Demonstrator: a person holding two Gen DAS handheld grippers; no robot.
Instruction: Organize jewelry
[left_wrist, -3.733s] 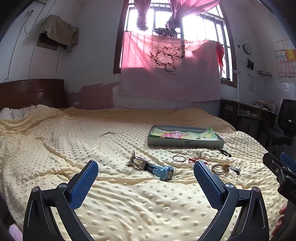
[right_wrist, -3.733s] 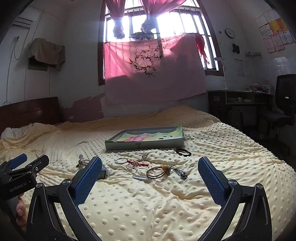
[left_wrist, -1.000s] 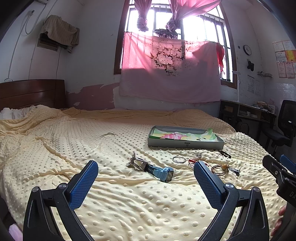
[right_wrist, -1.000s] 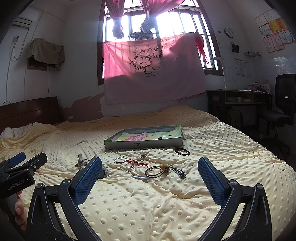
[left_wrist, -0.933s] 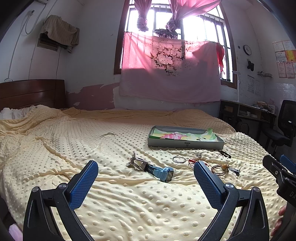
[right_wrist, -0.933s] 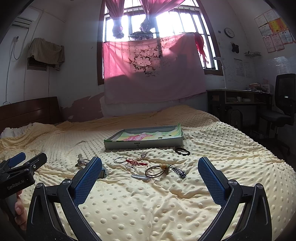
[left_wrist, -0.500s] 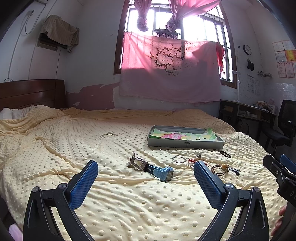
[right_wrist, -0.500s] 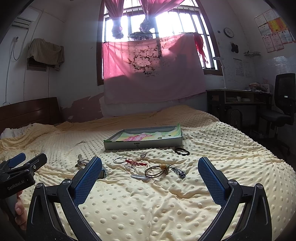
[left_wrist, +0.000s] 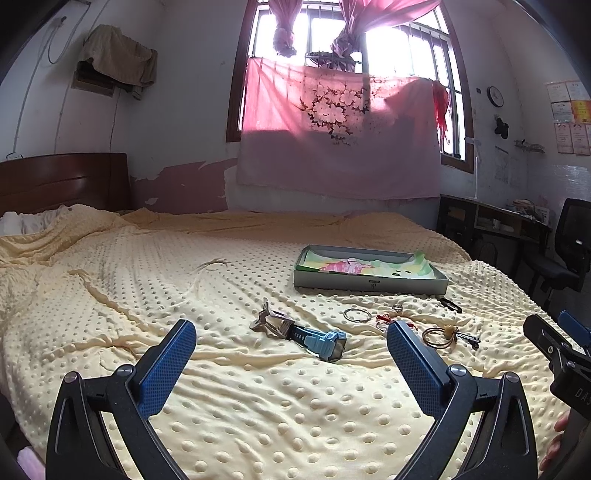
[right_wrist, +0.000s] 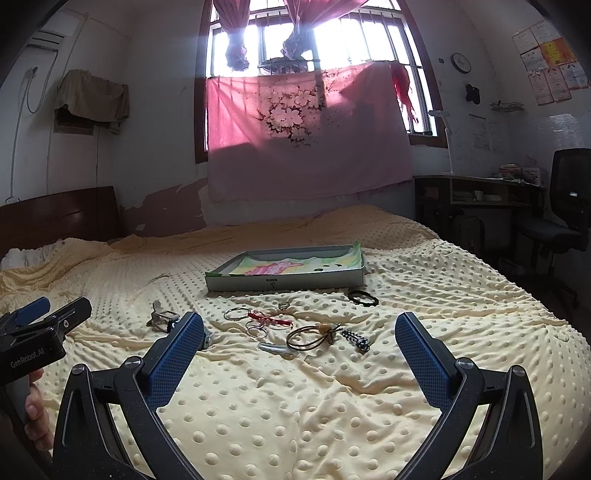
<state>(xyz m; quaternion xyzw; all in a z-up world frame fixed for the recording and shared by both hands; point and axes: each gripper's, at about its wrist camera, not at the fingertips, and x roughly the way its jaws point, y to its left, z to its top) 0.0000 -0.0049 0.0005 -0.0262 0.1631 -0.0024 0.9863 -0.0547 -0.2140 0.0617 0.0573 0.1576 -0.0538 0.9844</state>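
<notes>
Nearest the cameras, the left gripper and the right gripper both hover low over the bed, jaws spread wide and empty. Using the open box as landmark: the jewelry lies loose on the blanket on the near side of it. Closest to the grippers is a brown hair tie with a bead, a small clear piece touching its near edge, and a beaded silver clip just beside it. Left of these sits a blue watch with its metal clasp. Nearer the box are silver hoops, a red cord, a ring and a black band. These look light and thin; the soft, dimpled blanket will probably give under a pinch, so hoops are likely best taken across the wire, the watch by its stiffer case.
</notes>
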